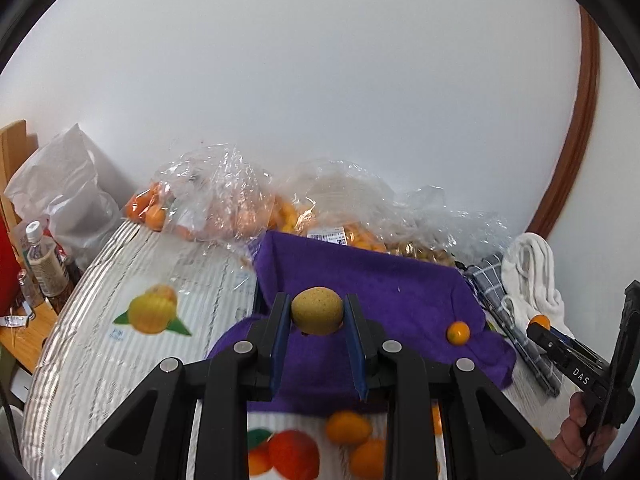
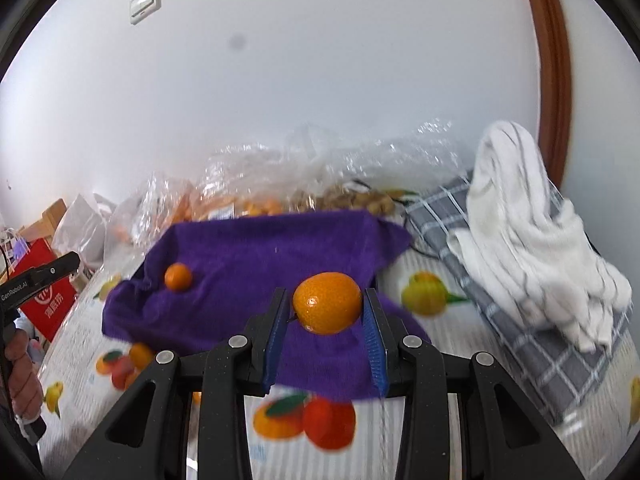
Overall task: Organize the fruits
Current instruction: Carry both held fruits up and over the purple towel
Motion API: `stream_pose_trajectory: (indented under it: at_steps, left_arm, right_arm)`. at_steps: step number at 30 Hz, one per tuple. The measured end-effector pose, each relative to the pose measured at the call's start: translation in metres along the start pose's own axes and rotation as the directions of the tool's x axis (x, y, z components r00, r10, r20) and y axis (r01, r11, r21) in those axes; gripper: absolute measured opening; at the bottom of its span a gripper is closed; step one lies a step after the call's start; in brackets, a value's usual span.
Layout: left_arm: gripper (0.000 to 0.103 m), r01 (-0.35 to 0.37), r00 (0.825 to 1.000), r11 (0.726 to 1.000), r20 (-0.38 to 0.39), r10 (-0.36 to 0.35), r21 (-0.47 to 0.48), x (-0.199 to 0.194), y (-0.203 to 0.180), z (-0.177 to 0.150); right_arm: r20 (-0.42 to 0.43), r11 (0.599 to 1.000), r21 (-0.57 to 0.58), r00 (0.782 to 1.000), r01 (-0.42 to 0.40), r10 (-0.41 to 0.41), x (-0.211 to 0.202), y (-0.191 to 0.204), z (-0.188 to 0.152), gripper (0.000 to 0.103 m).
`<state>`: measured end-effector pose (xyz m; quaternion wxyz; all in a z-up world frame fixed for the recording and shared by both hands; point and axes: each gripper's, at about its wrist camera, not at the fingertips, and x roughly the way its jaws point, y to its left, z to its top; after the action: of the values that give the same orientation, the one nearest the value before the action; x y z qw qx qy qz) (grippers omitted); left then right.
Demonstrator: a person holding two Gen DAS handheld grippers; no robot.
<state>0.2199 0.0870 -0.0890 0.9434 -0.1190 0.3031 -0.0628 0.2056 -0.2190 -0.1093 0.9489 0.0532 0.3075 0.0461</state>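
Note:
My left gripper point(image 1: 316, 314) is shut on a small tan-yellow speckled fruit point(image 1: 317, 310), held above the purple cloth point(image 1: 380, 280). My right gripper point(image 2: 325, 308) is shut on a small orange kumquat point(image 2: 327, 303), also lifted over the purple cloth point(image 2: 248, 252). One more little orange fruit point(image 1: 458, 332) lies on the cloth; it shows as the orange fruit point(image 2: 178, 276) in the right wrist view. The right gripper point(image 1: 542, 326) appears at the right edge of the left wrist view with an orange bit at its tip. Two loose oranges point(image 1: 348, 428) lie near the table's front.
Clear plastic bags of orange fruit point(image 1: 224, 204) and tan fruit point(image 2: 356, 200) sit against the white wall. A white towel point(image 2: 532, 240) lies on a grey checked cloth point(image 2: 552, 360) at the right. Bottles point(image 1: 42, 260) and a white bag point(image 1: 68, 196) stand at the left. The tablecloth point(image 1: 120, 280) is fruit-printed.

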Motion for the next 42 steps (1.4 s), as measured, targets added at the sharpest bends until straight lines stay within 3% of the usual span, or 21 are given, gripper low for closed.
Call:
stream_pose_trajectory:
  at_steps: [13, 42]
  left_arm:
    - [0.025, -0.041, 0.997, 0.999, -0.058, 0.042, 0.019, 0.066, 0.002, -0.021]
    - [0.025, -0.069, 0.994, 0.997, -0.085, 0.071, 0.018, 0.08, 0.01, -0.026]
  right_arm:
    - [-0.064, 0.999, 0.036, 0.998, -0.011, 0.013, 0.064, -0.005, -0.011, 0.036]
    - [-0.148, 0.999, -0.04, 0.989, 0.006, -0.012, 0.077, -0.003, -0.029, 0.036]
